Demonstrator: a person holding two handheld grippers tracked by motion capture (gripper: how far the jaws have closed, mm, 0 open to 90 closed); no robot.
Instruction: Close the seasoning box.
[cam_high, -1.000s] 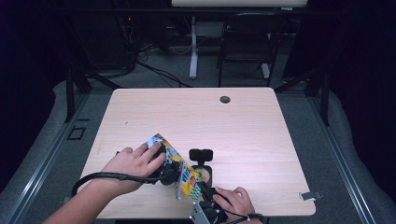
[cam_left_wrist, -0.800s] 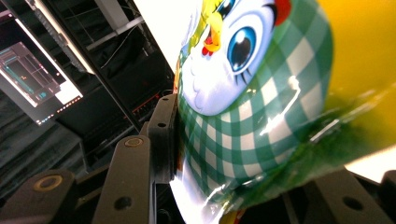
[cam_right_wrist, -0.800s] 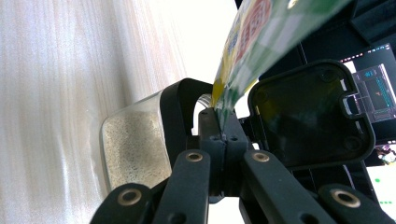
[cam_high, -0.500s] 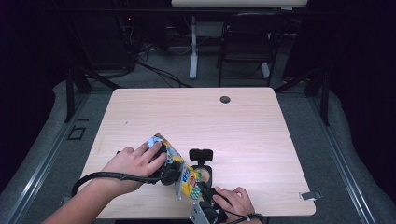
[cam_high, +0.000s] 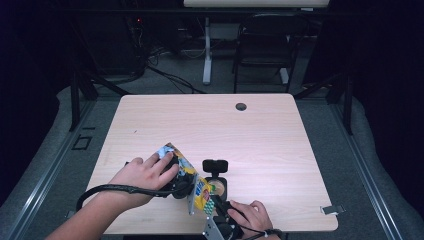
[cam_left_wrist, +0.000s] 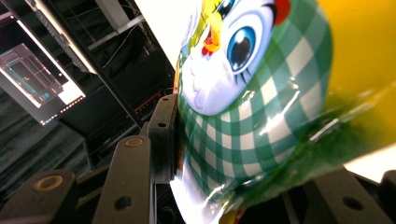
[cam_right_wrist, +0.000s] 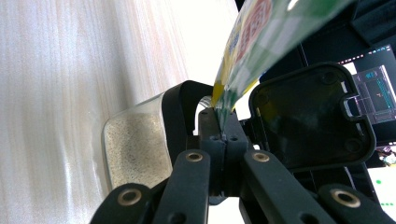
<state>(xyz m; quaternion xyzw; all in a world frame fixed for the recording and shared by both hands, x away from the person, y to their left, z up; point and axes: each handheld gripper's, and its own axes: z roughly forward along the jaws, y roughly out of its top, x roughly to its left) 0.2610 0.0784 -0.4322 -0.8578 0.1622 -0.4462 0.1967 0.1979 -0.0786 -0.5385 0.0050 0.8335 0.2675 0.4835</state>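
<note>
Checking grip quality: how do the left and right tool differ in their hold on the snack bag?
The left tool has its jaws apart around the snack bag's full middle. The right tool has its jaws pressed together on the bag's thin edge. The right tool sits by a clear jar of grain. Both are shut on the bag.

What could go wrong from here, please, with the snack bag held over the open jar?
1. The right gripper pinches just a thin corner of the snack bag; it may slip or tear.
2. The left gripper squeezes the bag's body, so contents could spill beside the jar onto the table.
3. The jar's open black lid sits close to the bag, which could knock the jar over.
</note>
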